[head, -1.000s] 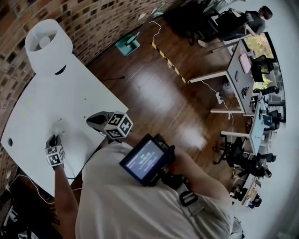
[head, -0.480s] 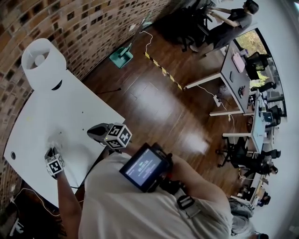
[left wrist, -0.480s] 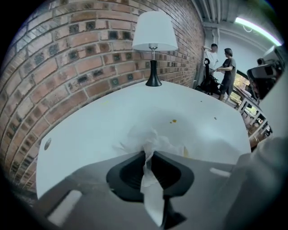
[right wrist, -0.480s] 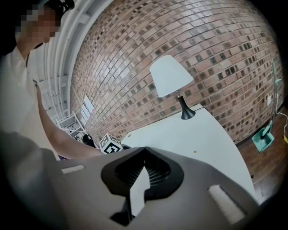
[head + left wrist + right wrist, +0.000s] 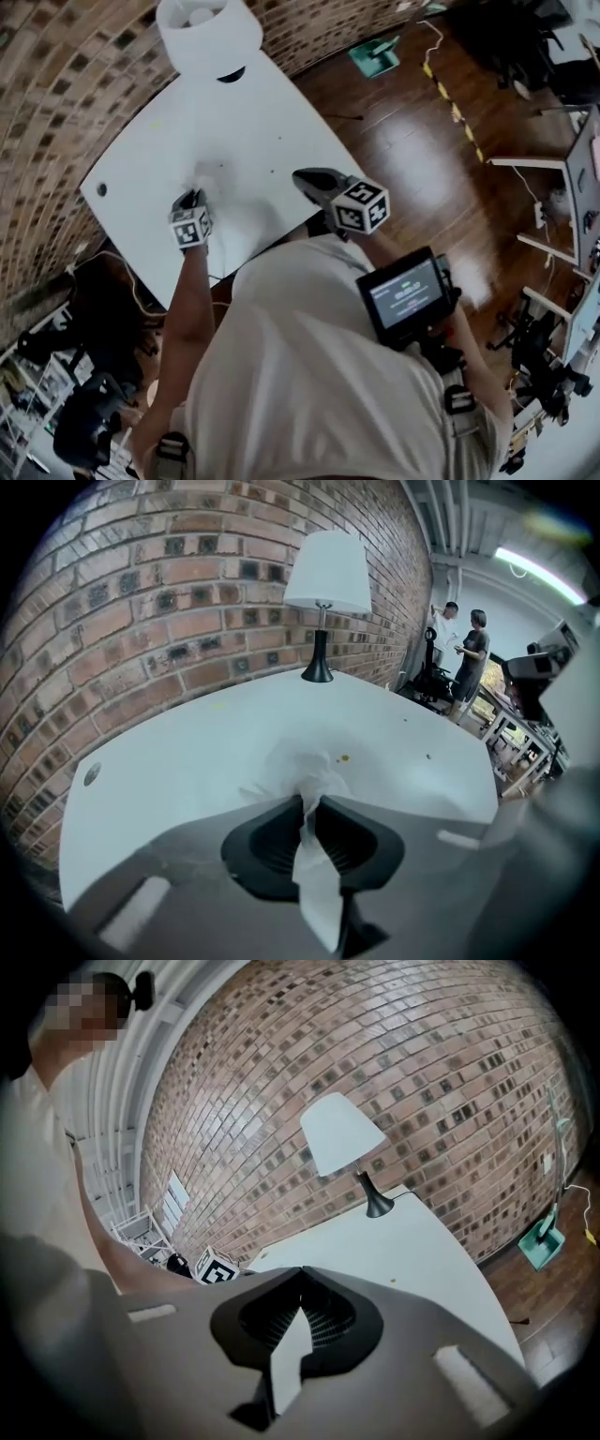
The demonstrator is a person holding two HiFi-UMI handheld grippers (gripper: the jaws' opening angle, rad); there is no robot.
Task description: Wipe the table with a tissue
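Left gripper [image 5: 311, 803]: jaws clamped on white tissue [image 5: 315, 778]; tissue's crumpled front end lies on white table [image 5: 253, 112], near its middle. Right gripper [image 5: 300, 1274]: jaws together, nothing between them, over table's edge. Lamp [image 5: 327, 574] at far corner, beside brick wall [image 5: 159, 592].

The table [image 5: 253, 112] is white, as are the tissue [image 5: 314, 780] and the lamp [image 5: 326, 569] shade above its black base. The wall [image 5: 169, 602] is red-brown brick with pale joints, the floor [image 5: 422, 159] dark brown wood.
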